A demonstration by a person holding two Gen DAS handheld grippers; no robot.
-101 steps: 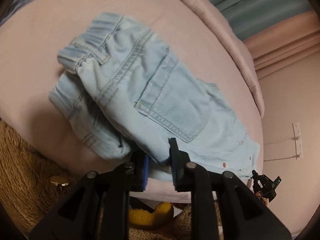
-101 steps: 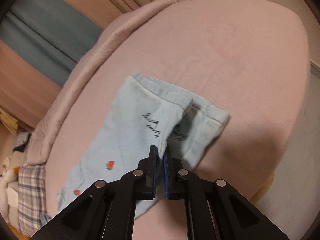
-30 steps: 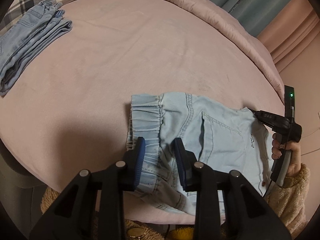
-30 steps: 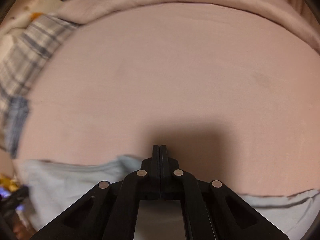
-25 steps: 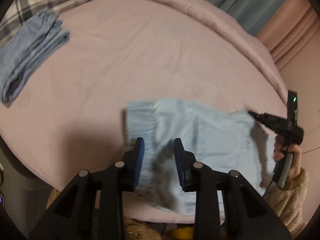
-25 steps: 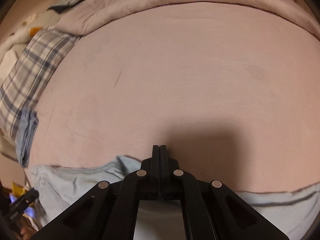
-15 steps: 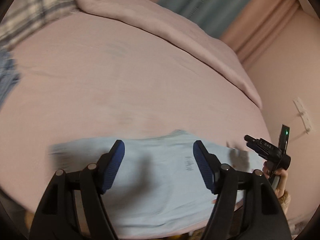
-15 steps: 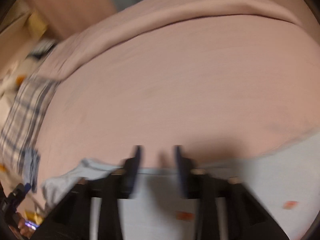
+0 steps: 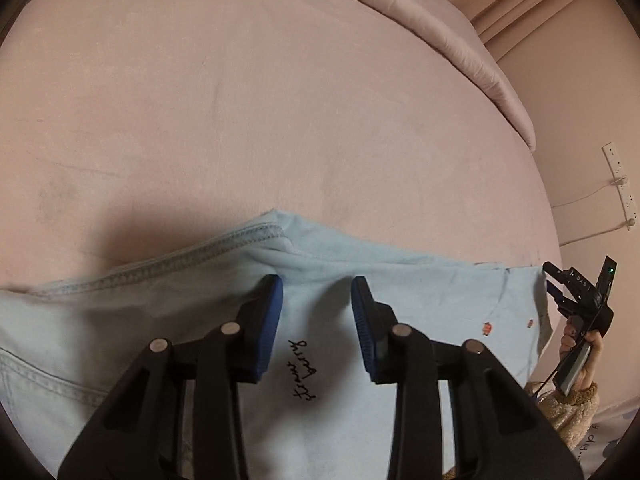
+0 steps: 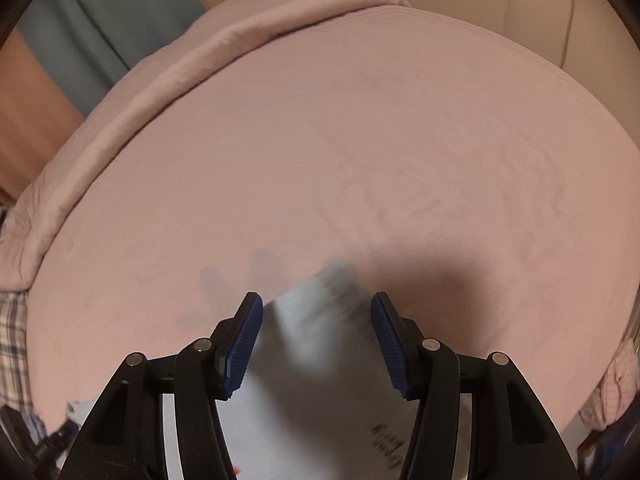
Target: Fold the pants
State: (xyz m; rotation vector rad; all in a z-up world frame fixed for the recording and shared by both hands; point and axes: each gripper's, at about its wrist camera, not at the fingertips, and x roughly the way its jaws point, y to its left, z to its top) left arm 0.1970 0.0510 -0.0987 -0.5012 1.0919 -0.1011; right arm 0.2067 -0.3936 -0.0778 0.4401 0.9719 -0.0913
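Observation:
Light blue denim pants (image 9: 420, 304) with black script lettering and small red marks lie flat across the near edge of the pink bed (image 9: 280, 100). My left gripper (image 9: 317, 312) is open just above the cloth, holding nothing. In the left wrist view my right gripper (image 9: 560, 292) is at the pants' right end, held by a hand. In the right wrist view the right gripper (image 10: 316, 332) is open, with a blurred pant end (image 10: 320, 320) between its blue pads, not pinched.
A rolled pink duvet (image 9: 440, 32) runs along the bed's far edge. A wall with a power strip (image 9: 620, 184) is on the right. A plaid pillow (image 10: 12, 344) sits at the far left in the right wrist view.
Both grippers have let go of the pants and opened. The pants now lie flat on the bed. The left gripper has moved right along the pants toward the lettering.

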